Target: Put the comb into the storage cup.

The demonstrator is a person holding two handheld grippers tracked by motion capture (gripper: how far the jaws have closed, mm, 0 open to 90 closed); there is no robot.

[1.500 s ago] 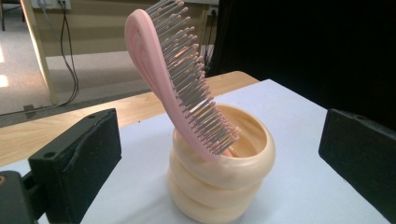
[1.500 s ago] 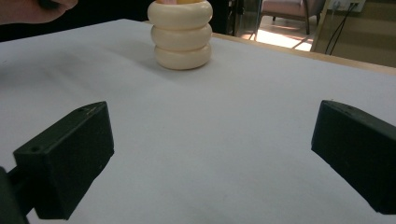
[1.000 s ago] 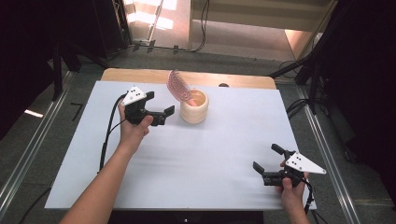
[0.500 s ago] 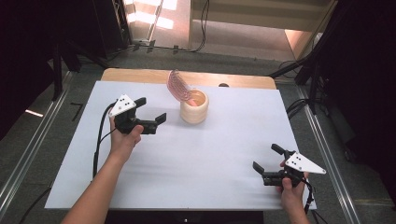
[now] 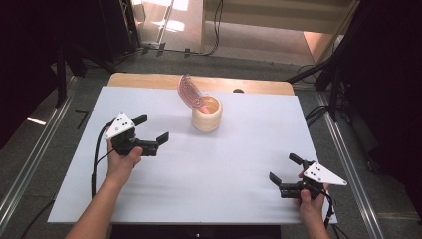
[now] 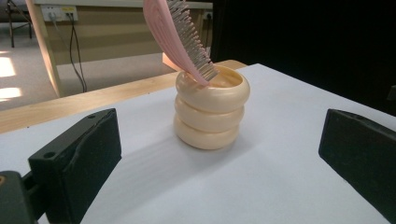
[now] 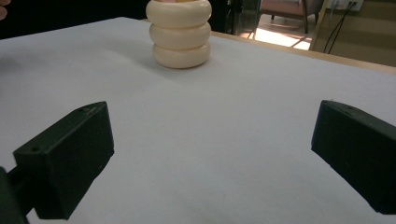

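My left tool (image 5: 151,133) hangs with its jaws spread wide and nothing between them, pointed at the cream ringed holder (image 5: 207,114), which stands just ahead of it on the white counter (image 5: 209,179). One pink hairbrush (image 6: 180,35) leans in that holder, head up, bristles facing my tool. My right tool (image 5: 288,175) sits low near my edge of the counter, well apart from the holder, jaws equally wide and empty. By my reading the brush is seated and the left tool is clear of it; the next move likely calls only for settling both tools, keeping off the holder's rim. Count: one holder, one brush, two tools.
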